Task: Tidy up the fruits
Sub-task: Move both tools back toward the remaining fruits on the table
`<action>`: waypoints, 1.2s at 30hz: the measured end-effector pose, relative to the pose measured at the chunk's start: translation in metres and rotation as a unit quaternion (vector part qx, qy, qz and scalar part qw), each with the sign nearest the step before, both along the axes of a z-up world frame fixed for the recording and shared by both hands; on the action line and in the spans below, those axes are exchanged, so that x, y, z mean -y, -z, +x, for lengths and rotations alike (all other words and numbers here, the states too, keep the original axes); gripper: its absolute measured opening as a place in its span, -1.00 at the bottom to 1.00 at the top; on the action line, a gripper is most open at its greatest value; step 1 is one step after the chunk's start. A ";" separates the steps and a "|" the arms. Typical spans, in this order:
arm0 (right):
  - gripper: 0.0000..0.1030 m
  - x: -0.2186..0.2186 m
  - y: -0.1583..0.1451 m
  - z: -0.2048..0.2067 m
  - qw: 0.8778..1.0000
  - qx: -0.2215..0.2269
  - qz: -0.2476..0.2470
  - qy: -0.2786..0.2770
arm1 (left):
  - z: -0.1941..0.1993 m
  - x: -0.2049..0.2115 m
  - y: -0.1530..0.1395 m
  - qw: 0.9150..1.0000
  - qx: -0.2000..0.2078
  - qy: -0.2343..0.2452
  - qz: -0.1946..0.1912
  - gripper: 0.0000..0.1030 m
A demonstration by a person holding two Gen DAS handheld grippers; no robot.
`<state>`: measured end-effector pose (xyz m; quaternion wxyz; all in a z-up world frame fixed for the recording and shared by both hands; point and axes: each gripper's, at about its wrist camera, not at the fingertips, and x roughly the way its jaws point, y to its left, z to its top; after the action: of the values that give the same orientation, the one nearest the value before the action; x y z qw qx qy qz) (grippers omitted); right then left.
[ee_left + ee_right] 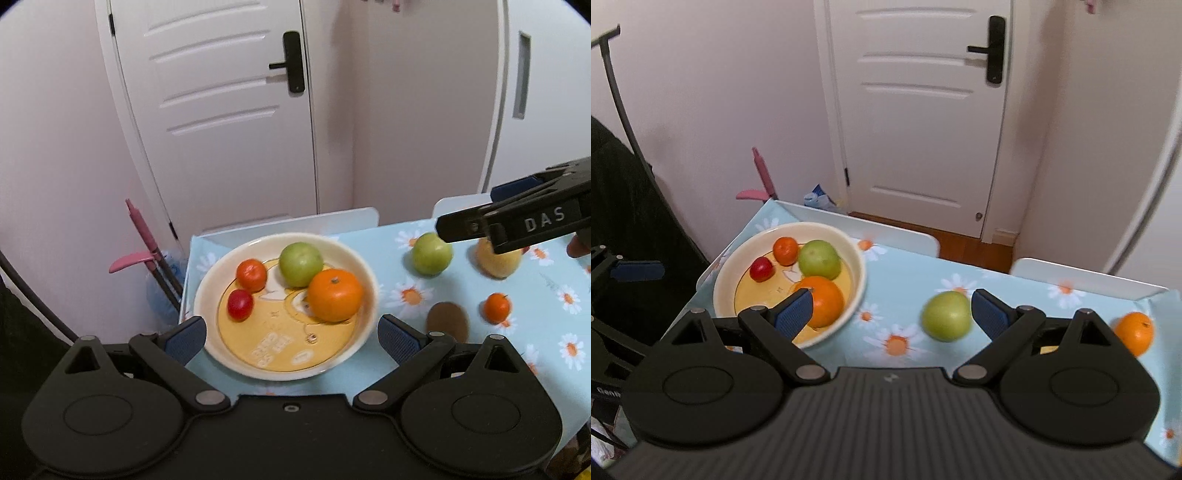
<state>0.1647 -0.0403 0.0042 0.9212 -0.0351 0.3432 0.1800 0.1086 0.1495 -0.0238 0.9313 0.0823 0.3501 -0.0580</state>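
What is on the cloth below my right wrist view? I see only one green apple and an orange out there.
Observer: A brown kiwi lies on the tablecloth, nearer us than the green apple.
Operator: Anything else?
Observer: A yellow fruit beside that apple, on the side away from the plate.
Operator: Is the left gripper holding anything?
Observer: No, it is open and empty, with the plate just ahead of it.

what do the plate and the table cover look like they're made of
The plate looks like glazed ceramic: thick cream rim, glossy yellow printed centre. It could be melamine. The table cover looks like thin plastic or oilcloth: a smooth, faintly shiny light blue daisy print that drapes over the table edge.
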 end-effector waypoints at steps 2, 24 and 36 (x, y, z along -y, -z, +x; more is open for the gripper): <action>1.00 0.017 -0.005 -0.005 1.000 0.005 0.003 0.004 | -0.006 0.006 -0.005 1.000 0.005 -0.003 -0.008 0.96; 1.00 0.138 0.057 -0.047 0.997 -0.001 -0.015 -0.077 | -0.046 0.124 0.021 0.999 0.038 -0.003 0.020 0.96; 1.00 0.142 0.118 -0.036 0.991 0.008 -0.003 -0.135 | -0.015 0.149 0.082 0.997 0.034 0.049 0.040 0.71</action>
<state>0.1285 -0.1820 -0.1136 0.8912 -0.0858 0.3281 0.3011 0.0934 0.0001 -0.1061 0.9348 0.1382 0.3155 -0.0867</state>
